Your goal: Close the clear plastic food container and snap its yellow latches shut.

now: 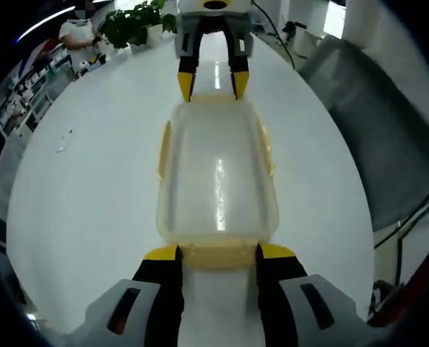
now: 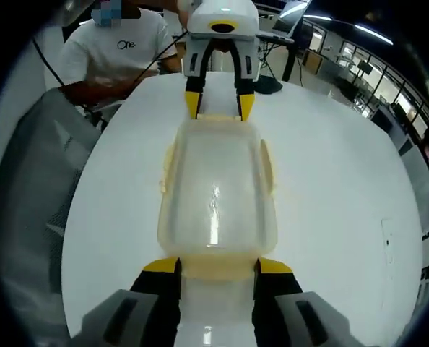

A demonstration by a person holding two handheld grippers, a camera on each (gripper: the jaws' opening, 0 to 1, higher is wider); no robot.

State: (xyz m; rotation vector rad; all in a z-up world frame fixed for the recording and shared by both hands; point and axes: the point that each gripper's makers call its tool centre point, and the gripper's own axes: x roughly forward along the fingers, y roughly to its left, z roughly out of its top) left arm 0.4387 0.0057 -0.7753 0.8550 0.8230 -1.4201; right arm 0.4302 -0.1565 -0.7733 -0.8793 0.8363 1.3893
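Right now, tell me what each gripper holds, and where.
Both straddle the clear container: left gripper around one end latch, right gripper around the opposite end.

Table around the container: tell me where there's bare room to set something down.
The white table lies bare on both long sides of the clear container; one side holds only a small scrap. Both short ends are crowded: the left claw at one latch, the right claw at the other.

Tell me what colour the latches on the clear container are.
Yellow: the latches on the container show best in the left gripper view.

Bright overhead glare, soft fisheye edges.
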